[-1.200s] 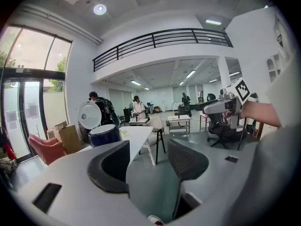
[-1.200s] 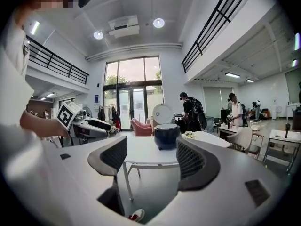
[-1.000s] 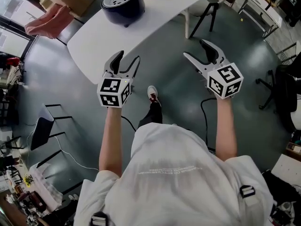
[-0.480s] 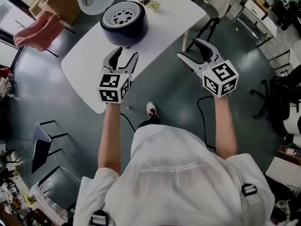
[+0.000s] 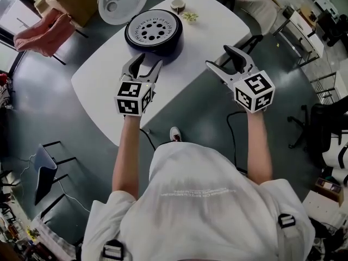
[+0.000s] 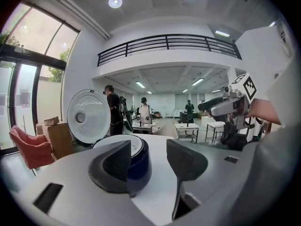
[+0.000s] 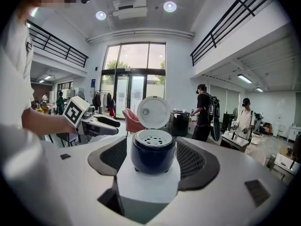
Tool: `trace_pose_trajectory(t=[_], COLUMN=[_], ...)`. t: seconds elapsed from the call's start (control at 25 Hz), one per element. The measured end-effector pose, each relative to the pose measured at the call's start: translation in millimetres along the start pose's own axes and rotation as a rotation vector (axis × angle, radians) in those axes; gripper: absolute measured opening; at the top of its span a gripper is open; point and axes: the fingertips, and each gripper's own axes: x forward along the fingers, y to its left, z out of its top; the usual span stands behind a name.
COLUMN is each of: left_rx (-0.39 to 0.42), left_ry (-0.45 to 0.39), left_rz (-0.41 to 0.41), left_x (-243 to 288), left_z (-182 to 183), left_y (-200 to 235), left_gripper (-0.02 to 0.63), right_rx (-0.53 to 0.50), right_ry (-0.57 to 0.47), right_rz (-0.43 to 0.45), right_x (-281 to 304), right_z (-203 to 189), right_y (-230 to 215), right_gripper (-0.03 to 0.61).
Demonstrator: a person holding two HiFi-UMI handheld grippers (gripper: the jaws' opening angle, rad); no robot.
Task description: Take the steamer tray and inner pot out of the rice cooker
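Open hall with a grey floor; a white rounded tabletop [image 5: 103,91] stands before the person. Both tools, over the floor a second ago, have been carried forward to the tabletop's near edge. Left hand-held gripper [image 5: 148,63]: jaws wide, just narrowed slightly, nothing between them. Right hand-held gripper [image 5: 220,57]: jaws spread wide, empty. Beyond, toward the far-left edge, stands the dark blue round rice cooker [image 5: 168,47] with its white hinged lid [image 5: 122,1] raised. The white perforated steamer tray [image 5: 154,29] sits in its mouth, hiding the inner pot. The approach looks nearly complete; lifting has not begun.
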Motion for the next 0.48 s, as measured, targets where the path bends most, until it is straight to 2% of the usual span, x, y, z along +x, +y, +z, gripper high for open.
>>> trace_pose_trajectory(t=[0.28,0.48], left_rx=[-0.031,-0.058], left_ry=[0.015,0.018], left_rz=[0.001,0.034], left_x=[20.6,26.9], left_z=[-9.4,-13.8], left_y=[38.2,64.7], left_gripper=[0.249,0.245], right_rx=[-0.03,-0.081], right_ry=[0.056,0.088], right_rz=[0.027,0.082], right_x=[48.2,82.0], right_z=[0.7,5.8], right_y=[-6.8,-4.5], right_gripper=[0.328,0.328])
